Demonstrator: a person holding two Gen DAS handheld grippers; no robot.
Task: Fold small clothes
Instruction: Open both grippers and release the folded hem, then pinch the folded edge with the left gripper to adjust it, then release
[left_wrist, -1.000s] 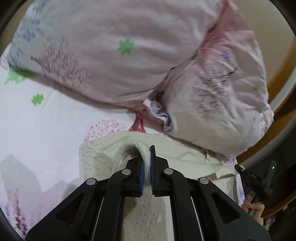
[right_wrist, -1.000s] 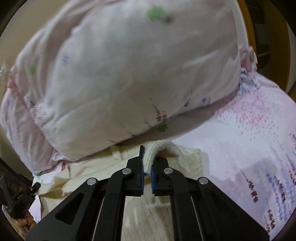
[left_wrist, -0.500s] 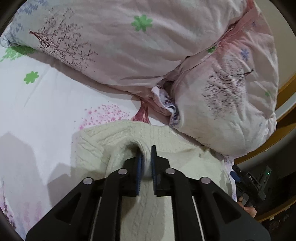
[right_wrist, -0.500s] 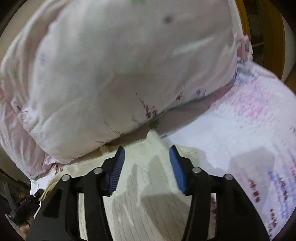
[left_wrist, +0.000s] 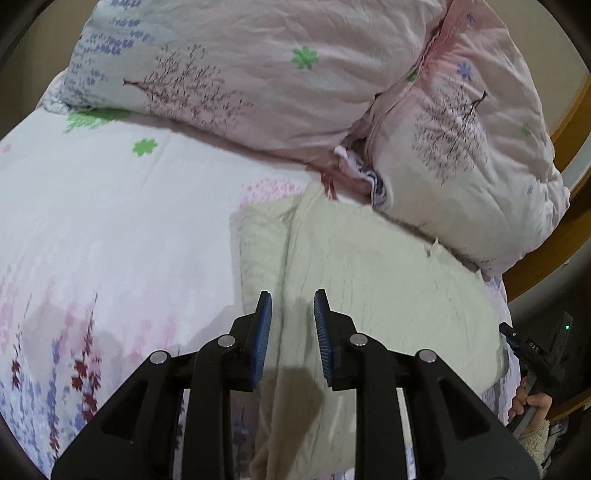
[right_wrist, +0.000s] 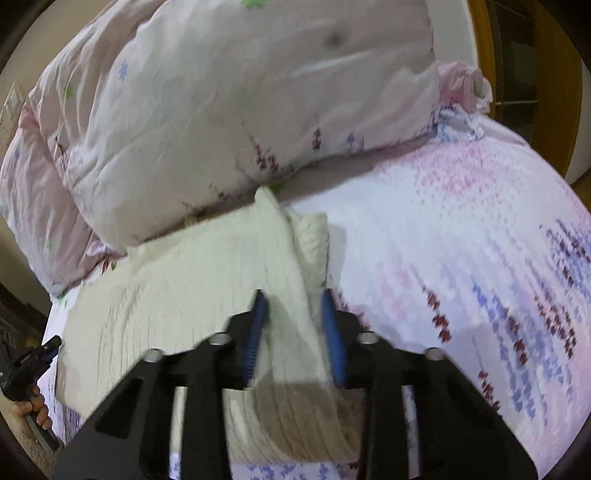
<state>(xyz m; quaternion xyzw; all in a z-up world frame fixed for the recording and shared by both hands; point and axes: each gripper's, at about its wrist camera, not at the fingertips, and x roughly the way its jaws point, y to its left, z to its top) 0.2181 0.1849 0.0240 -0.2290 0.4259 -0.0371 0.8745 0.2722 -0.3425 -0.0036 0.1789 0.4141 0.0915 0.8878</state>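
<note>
A cream cable-knit sweater (left_wrist: 384, 280) lies folded on the floral bedsheet (left_wrist: 110, 221), its far edge against the pillows. My left gripper (left_wrist: 291, 306) is open and empty, hovering just above the sweater's left side. In the right wrist view the same sweater (right_wrist: 192, 280) lies flat, with a folded strip along its right edge. My right gripper (right_wrist: 293, 302) is open and empty above that right edge. The right view is motion-blurred.
Two big floral pillows (left_wrist: 295, 74) (right_wrist: 229, 110) lie piled behind the sweater. A wooden bed frame (left_wrist: 576, 122) runs at the right. The other gripper and the hand holding it show at the frame edges (left_wrist: 532, 354) (right_wrist: 29, 369).
Both grippers have let go of the sweater's folded edge and opened, the right one first. Both have drawn back and up from the sweater, which now lies flat.
</note>
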